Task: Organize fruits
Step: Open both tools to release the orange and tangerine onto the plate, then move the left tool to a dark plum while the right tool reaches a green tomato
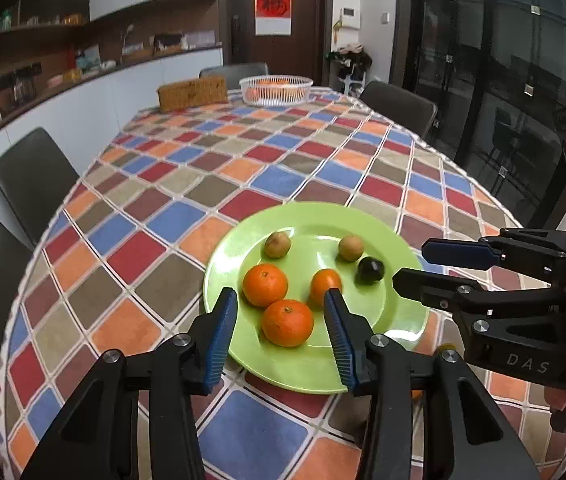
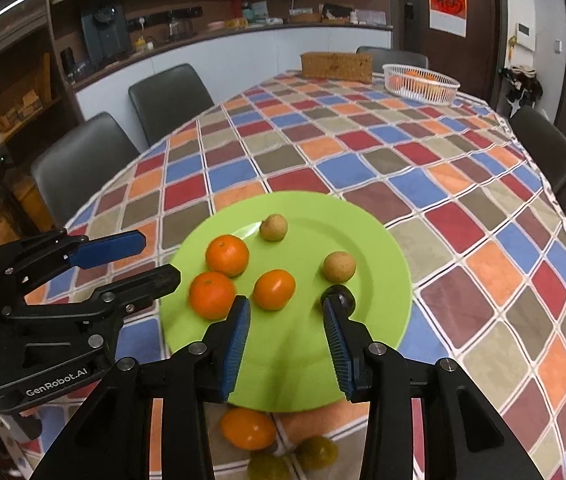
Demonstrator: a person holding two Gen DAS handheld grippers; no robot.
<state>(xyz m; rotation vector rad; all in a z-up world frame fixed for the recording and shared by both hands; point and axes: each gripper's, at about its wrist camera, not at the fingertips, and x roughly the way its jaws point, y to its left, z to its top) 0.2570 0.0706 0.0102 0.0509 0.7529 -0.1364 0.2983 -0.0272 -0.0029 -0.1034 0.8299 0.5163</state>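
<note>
Step in hand, by my reading: sorting is partway, six fruits on the plate (image 2: 383, 240), more off it.

Left gripper (image 1: 281, 304): jaws spread, nothing held. An orange (image 1: 287, 323) sits between them, just ahead of the tips; a second orange (image 1: 265, 284) beyond the left jaw, a persimmon (image 1: 325, 285) at the right jaw tip.

Right gripper (image 2: 286, 312): jaws released, empty. Dark plum (image 2: 341, 295) touches or hides behind the right jaw tip; cannot tell which. Below the jaws, off the plate's near rim: another persimmon (image 2: 247, 428) and two greenish fruits (image 2: 317, 451), blurred.

Next move likely calls for dropping a gripper onto those loose fruits.

Materials: glossy plate, pebbled orange rind, two matte tan longans (image 2: 339, 266), ribbed blue jaw pads, checked tablecloth (image 2: 463, 184).
</note>
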